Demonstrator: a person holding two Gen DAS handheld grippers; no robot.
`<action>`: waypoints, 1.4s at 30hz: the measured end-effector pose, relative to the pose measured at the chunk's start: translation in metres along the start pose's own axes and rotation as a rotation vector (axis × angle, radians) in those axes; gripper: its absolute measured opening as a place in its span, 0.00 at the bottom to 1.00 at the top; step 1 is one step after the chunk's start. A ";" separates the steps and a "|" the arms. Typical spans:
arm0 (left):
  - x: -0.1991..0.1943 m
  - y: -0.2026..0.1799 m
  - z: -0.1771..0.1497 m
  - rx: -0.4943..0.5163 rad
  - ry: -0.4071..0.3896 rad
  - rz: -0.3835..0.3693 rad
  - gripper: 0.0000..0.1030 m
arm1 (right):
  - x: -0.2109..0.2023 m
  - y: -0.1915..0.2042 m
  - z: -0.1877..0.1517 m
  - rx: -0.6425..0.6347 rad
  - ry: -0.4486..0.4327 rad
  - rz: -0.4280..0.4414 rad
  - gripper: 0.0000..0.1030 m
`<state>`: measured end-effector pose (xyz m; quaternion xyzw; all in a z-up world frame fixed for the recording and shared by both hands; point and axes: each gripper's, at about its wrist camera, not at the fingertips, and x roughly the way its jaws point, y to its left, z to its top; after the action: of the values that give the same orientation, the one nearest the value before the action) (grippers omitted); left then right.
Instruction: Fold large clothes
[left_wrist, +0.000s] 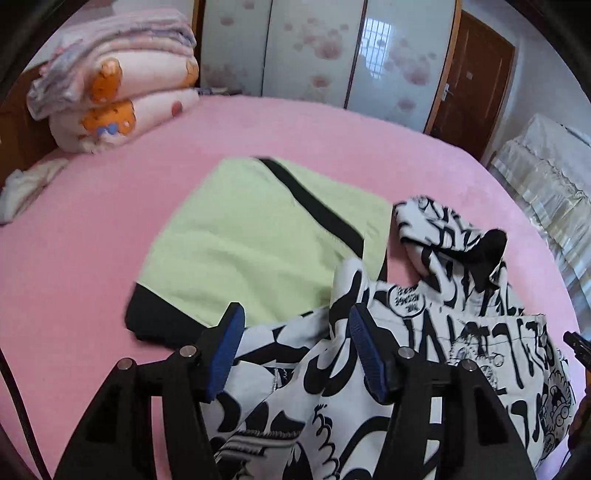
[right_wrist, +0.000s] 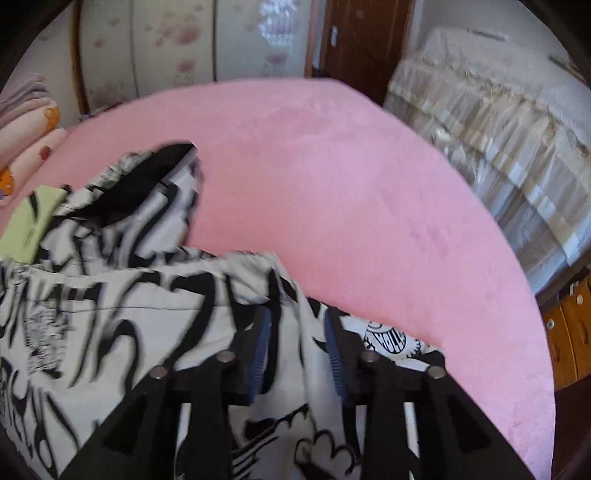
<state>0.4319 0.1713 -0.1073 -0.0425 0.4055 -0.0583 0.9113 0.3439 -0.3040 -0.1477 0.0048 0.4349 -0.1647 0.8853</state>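
The left gripper (left_wrist: 295, 321) stands open, its blue pads apart above the black-and-white printed jacket (left_wrist: 424, 350). The right gripper (right_wrist: 299, 332) is also parted, with a fold of the jacket's cloth rising between its pads but not pinched. The jacket lies crumpled on the pink bed (left_wrist: 92, 240), overlapping a folded green garment (left_wrist: 251, 243).

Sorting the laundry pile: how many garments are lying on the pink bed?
2. A folded green garment lies mid-bed; a black-and-white printed garment sprawls beside it, overlapping its near edge, under both grippers. More could be hidden beneath.
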 end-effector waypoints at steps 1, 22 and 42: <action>-0.005 -0.005 0.000 0.014 -0.011 -0.005 0.54 | -0.012 0.009 0.000 -0.025 -0.042 0.026 0.37; 0.111 -0.002 -0.014 0.151 0.038 0.122 0.05 | 0.087 -0.008 0.000 0.099 -0.013 -0.003 0.00; -0.034 -0.030 -0.024 0.089 0.036 0.041 0.53 | -0.041 0.020 -0.006 0.028 -0.043 0.143 0.03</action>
<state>0.3891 0.1452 -0.0948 0.0073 0.4196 -0.0583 0.9058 0.3218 -0.2720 -0.1229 0.0446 0.4120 -0.1074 0.9037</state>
